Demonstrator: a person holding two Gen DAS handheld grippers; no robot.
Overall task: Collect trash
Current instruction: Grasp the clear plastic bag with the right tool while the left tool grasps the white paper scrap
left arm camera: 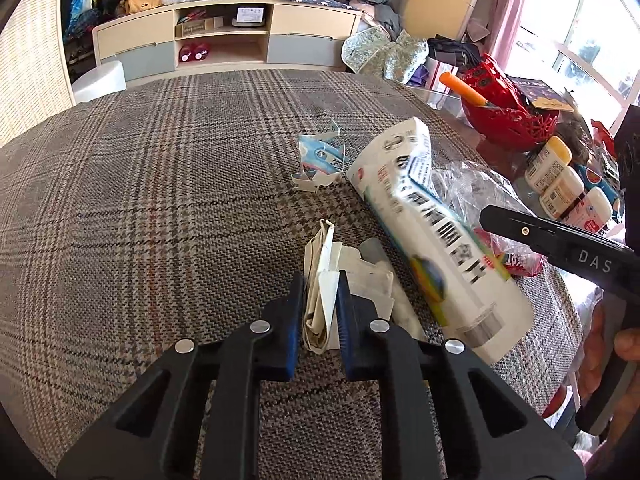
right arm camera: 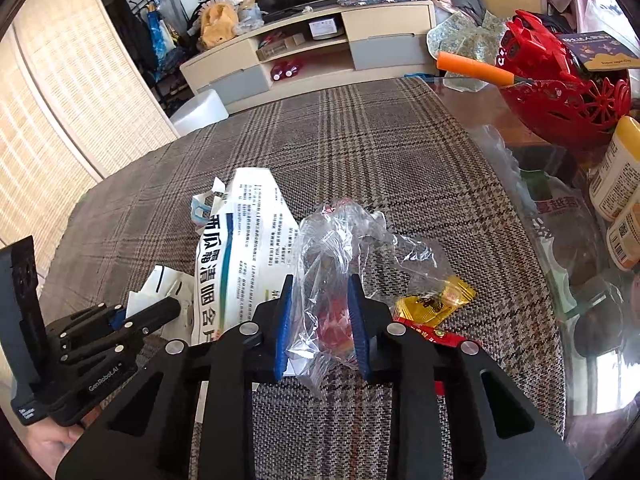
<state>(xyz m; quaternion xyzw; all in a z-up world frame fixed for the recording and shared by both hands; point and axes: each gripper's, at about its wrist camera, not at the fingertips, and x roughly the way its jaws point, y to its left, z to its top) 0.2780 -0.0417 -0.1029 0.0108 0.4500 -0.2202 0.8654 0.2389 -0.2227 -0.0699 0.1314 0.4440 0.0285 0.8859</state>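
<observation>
Pinching crumpled paper (left arm camera: 320, 304) — tablecloth (left arm camera: 140, 200) bare leftward.

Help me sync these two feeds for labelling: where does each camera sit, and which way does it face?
Left wrist view: on the left gripper, angled down at the grey plaid tablecloth; its blue pads pinch a folded cream paper scrap; the right gripper and a hand show at right.
Right wrist view: on the right gripper, angled down likewise; its pads squeeze a crumpled clear plastic bag; the left gripper and a hand show lower left.
Shared: a white printed paper package, a red openwork basket, the TV cabinet.
</observation>
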